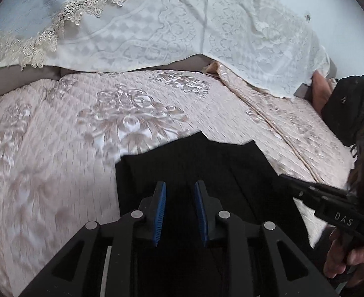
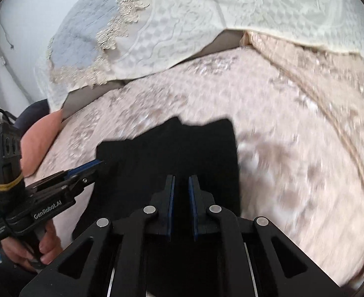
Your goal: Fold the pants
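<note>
Black pants (image 1: 191, 163) lie on the pink quilted bedspread (image 1: 58, 148), their far end forming two squared tips. They also show in the right wrist view (image 2: 172, 153). My left gripper (image 1: 180, 185) hovers over the pants with its blue-padded jaws a little apart and nothing between them. It shows from the side in the right wrist view (image 2: 96, 163) at the pants' left edge. My right gripper (image 2: 181, 180) is over the pants, jaws slightly apart and empty. It enters the left wrist view (image 1: 284, 177) from the right at the pants' right edge.
A white lace cover (image 1: 182, 24) drapes over pillows at the head of the bed. A black bag (image 1: 345, 109) and a peach cushion (image 1: 318, 91) lie at the bed's right side. The bedspread (image 2: 293, 148) spreads wide around the pants.
</note>
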`<state>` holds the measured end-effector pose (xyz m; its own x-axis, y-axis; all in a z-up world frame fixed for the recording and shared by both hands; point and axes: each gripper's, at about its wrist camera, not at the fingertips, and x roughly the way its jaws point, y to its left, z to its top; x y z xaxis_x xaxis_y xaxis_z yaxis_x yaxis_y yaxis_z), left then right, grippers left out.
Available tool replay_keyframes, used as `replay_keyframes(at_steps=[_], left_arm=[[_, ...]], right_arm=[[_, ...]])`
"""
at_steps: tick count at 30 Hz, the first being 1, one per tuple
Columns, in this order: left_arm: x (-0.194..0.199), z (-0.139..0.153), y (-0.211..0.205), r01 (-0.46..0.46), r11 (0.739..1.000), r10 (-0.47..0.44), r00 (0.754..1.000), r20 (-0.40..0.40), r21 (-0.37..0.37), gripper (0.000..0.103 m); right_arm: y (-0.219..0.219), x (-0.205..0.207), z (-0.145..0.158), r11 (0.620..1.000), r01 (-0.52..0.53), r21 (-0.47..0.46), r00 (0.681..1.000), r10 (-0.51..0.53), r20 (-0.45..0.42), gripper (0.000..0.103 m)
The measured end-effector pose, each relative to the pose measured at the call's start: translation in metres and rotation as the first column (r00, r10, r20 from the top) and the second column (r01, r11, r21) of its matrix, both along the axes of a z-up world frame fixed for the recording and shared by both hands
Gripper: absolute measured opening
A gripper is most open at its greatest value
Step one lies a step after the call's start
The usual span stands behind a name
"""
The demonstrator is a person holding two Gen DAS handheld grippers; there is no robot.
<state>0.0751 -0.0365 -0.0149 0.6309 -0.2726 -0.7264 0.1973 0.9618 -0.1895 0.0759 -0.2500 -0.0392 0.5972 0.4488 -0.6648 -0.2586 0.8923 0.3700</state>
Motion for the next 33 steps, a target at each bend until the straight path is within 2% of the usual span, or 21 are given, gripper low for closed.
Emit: replay_keyframes(at_steps=[3, 6, 10, 14, 20, 24, 26, 29, 30, 33], left_arm=[[0.015, -0.011, -0.002, -0.008, 1.0, 0.009, 0.999, -0.037, 0.028, 0.026], [0.017, -0.021, -0.004, -0.004, 0.999, 0.006, 0.999, -0.045, 0.041, 0.026], [0.014, -0.02, -0.006, 0.003, 0.998, -0.002, 1.0, -0.027, 0.062, 0.026], [0.006, -0.011, -0.004, 0.0, 0.998, 0.002, 1.0, -0.023, 0.066, 0.026], [-0.021, 0.003, 0.004, -0.013, 0.998, 0.013, 1.0, 0.007, 0.064, 0.026], [-0.048, 0.005, 0.008, -0.009, 0.998, 0.008, 1.0, 0.018, 0.068, 0.026], [-0.059, -0.001, 0.01, -0.001, 0.998, 0.001, 1.0, 0.003, 0.069, 0.027], [-0.069, -0.014, 0.014, 0.011, 0.998, -0.008, 0.999, -0.047, 0.064, 0.027], [-0.073, -0.014, 0.017, 0.01, 0.998, -0.007, 0.999, -0.042, 0.058, 0.029], [-0.08, -0.009, 0.027, -0.014, 0.999, 0.015, 0.999, -0.032, 0.035, 0.033]], right_arm=[[-0.003, 0.025, -0.015, 0.998, 0.042, -0.056, 0.998, -0.045, -0.047, 0.011], [-0.013, 0.032, -0.029, 0.998, 0.058, -0.016, 0.994, -0.059, -0.091, 0.011], [-0.016, 0.025, -0.022, 0.998, 0.062, -0.015, 0.995, -0.063, -0.076, 0.011], [-0.015, 0.005, -0.006, 0.998, 0.059, -0.027, 0.998, -0.06, -0.035, 0.027], [-0.001, -0.039, 0.008, 0.998, 0.02, -0.062, 1.0, -0.02, -0.001, 0.028], [0.017, -0.067, 0.004, 0.989, -0.018, -0.149, 1.0, 0.02, 0.01, 0.028], [0.024, -0.074, -0.009, 0.982, -0.045, -0.186, 0.999, 0.042, -0.023, 0.028], [0.029, -0.083, -0.007, 0.971, -0.05, -0.232, 0.998, 0.055, 0.012, 0.028], [0.027, -0.084, -0.003, 0.974, -0.058, -0.22, 0.998, 0.061, 0.008, 0.03], [0.015, -0.084, 0.006, 0.985, -0.043, -0.169, 0.999, 0.047, 0.015, 0.048]])
